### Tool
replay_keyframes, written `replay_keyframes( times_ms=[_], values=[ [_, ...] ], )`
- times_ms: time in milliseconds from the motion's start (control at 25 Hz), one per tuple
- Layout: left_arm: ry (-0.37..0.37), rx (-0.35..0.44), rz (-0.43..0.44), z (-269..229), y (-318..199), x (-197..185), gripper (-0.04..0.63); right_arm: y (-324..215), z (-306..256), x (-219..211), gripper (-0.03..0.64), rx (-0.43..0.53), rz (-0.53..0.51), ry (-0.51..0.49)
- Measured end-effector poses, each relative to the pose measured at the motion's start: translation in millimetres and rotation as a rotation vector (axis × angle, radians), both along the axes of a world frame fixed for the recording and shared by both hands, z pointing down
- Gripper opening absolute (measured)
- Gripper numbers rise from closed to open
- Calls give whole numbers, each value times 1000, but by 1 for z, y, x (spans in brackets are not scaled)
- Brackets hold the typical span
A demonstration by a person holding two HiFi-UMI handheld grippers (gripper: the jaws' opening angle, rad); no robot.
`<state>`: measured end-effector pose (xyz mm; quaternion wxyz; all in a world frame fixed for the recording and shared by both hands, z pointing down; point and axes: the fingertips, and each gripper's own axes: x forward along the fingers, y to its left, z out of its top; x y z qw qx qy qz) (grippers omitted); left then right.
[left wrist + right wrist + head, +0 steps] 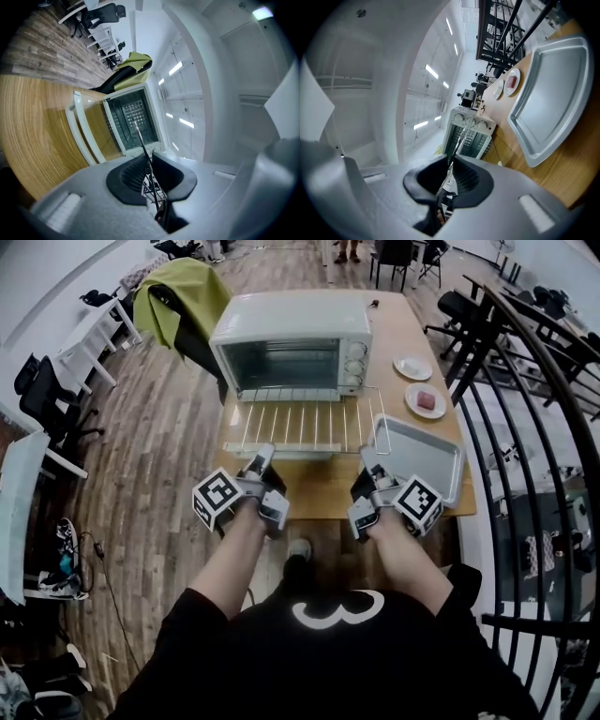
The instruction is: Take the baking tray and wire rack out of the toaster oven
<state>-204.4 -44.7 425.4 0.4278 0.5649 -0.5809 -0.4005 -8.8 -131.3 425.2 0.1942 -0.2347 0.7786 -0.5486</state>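
Step in hand: rack extraction. Baking tray point(422, 457) is already out, lying flat on the surface point(323, 495) right of the oven's open door, just beside the right tool point(373, 472). Wire rack point(305, 423) is drawn most of the way out of the toaster oven point(291, 329), over the dropped door, with its rear edge about at the oven mouth.

Left tool point(262, 461) and right tool are each clenched on the rack's front wire, 1 toward each end.

Next, by my read: pull it clear of the mouth and keep both ends even so it doesn't snag. Then set it down — space is tight, the tray takes the right side.

Surface: light wood, with 2 small plates point(412, 367) behind the tray, 1 carrying something pink.

Room: wood-plank floor point(159, 427), green jacket point(183, 292) on a chair left of the oven, black railing point(525, 427) on the right, desks and office chairs around.
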Motion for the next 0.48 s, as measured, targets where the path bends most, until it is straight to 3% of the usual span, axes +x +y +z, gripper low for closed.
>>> replay_keyframes(
  times_ms=[480],
  values=[
    [-8, -3, 219, 3, -52, 127, 44, -16, -4, 138, 34, 7, 202, 9]
  ],
)
